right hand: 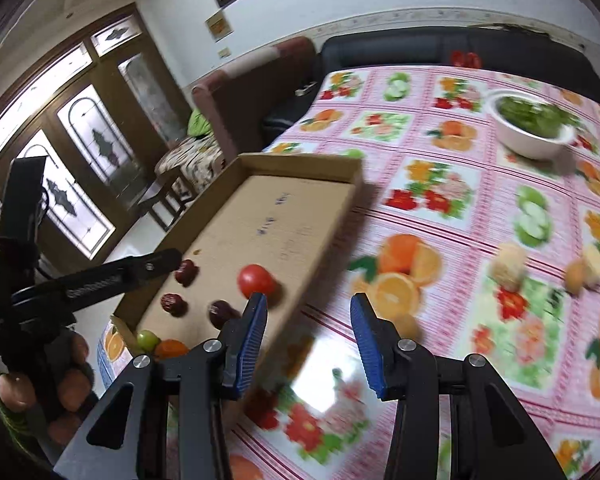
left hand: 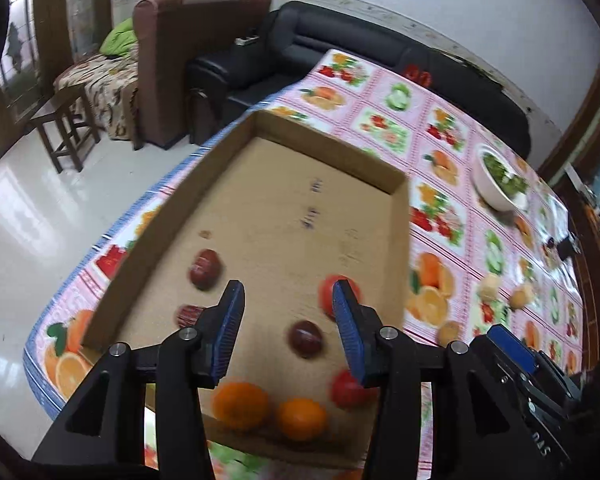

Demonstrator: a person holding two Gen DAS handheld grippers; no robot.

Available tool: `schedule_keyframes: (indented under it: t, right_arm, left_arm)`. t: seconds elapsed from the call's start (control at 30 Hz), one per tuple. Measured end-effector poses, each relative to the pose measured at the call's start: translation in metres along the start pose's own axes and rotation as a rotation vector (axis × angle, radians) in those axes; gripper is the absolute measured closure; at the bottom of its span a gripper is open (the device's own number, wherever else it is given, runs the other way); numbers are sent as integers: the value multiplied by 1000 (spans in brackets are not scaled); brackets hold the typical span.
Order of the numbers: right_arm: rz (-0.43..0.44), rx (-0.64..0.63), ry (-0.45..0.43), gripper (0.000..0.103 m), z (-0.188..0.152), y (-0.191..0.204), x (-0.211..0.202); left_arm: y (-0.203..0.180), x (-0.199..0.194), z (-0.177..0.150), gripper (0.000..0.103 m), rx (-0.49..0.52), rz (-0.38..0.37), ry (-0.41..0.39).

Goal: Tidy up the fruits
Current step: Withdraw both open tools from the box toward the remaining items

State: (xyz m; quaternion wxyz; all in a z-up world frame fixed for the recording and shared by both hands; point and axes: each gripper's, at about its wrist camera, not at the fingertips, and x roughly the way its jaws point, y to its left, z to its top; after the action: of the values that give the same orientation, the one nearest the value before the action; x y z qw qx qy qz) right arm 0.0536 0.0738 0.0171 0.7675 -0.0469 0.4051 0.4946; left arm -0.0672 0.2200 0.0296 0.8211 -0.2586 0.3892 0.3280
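Two grippers, left gripper (left hand: 288,320) and right gripper (right hand: 309,328), both wide and empty. Tomatoes (left hand: 334,294), oranges (left hand: 240,404) and dark fruits (left hand: 205,269) lie inside the cardboard tray (left hand: 180,200) on the bench (right hand: 480,208).

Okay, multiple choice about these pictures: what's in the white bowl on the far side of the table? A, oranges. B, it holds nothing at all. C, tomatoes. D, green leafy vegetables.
D: the white bowl on the fruit-print tablecloth is filled with green leafy vegetables, while the oranges and tomatoes lie in the cardboard tray instead.
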Motion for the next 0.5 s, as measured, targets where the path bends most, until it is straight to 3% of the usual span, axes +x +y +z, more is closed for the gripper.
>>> schedule_keyframes:
  t: [0.5]
  right_arm:
    - [-109, 175, -52, 57, -49, -90, -60]
  left_arm:
    - [-90, -9, -40, 59, 160, -122, 57]
